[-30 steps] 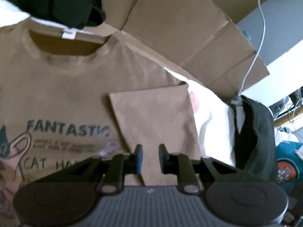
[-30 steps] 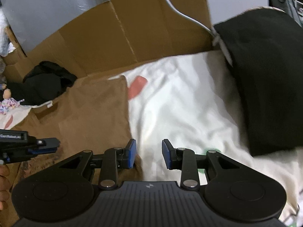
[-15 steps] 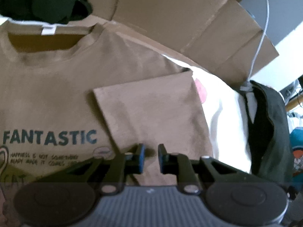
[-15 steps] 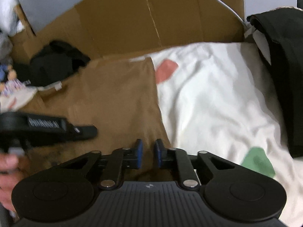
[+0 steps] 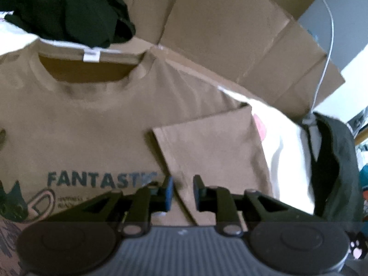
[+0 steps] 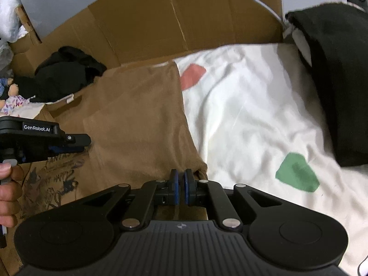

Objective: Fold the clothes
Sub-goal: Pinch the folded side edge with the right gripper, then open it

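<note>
White bedding with coloured patches, backed by flattened cardboard, is my work surface, and the brown T-shirt lies spread on it. My right gripper has its blue pads pressed nearly together at the shirt's side edge, and I judge they pinch the cloth there, though the bite itself is hard to see. My left gripper hovers with its jaws parted and empty, just above the folded-in sleeve. That sleeve lies turned over the shirt's chest, its hem reaching toward the printed word FANTASTIC. I read the step in hand as bringing this side of the shirt inward over the print. To do it well, I would keep the right grip firm on both layers, take a matching pinch with the left higher up the same edge beside the sleeve, and carry both across together so the crease runs straight and the sleeve does not slide out. Seen from the left wrist, the shirt points collar away from me, label uppermost, toward the dark garment heaped beyond it; its long axis runs from collar toward me, the hem out of view. Beyond the shirt's folded side, a black garment rests on the bedding.
</note>
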Tool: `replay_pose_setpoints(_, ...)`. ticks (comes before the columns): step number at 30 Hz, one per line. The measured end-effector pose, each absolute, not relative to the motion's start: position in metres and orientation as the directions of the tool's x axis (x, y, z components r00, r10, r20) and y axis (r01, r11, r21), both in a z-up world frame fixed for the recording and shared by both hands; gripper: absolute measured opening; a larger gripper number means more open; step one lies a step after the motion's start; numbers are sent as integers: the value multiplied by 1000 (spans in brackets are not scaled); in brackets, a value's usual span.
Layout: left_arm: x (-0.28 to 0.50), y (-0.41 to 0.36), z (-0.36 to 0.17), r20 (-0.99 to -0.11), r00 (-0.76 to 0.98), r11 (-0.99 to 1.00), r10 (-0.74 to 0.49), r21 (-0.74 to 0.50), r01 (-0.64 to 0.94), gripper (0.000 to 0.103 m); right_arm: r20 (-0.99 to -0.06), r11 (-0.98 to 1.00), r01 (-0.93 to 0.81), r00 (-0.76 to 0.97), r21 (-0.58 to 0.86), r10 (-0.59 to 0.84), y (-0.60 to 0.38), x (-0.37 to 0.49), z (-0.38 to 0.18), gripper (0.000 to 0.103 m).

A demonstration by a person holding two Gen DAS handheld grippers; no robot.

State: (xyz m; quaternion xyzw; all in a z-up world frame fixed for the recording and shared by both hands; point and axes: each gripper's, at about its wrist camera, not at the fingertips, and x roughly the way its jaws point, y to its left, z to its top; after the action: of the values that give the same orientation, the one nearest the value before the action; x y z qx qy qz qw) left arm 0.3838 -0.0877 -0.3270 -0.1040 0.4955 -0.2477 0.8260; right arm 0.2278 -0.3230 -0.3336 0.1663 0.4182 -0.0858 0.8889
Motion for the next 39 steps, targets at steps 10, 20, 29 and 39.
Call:
replay_pose_setpoints(10,447,-52,-309,-738,440,857,-512,-400,326,24,-790,945,278,612,172,-36,-313,266,-333,7)
replay_pose_setpoints(20,494,15,-293,-792,464,914,-397,-295,279,24,-804,942,295,592,157,-52,-313,282,-333,7)
replay_pose_setpoints(29,487,78,-275,-807,459,924,-371,-270,272,26,-860,958,262,509,117,-34,-301,289,-348,8)
replay_pose_setpoints(39,472,108,-314,-804,370,876,-466,-358,324,32,-883,974,208,470,92,-17,-290,300,-349,27)
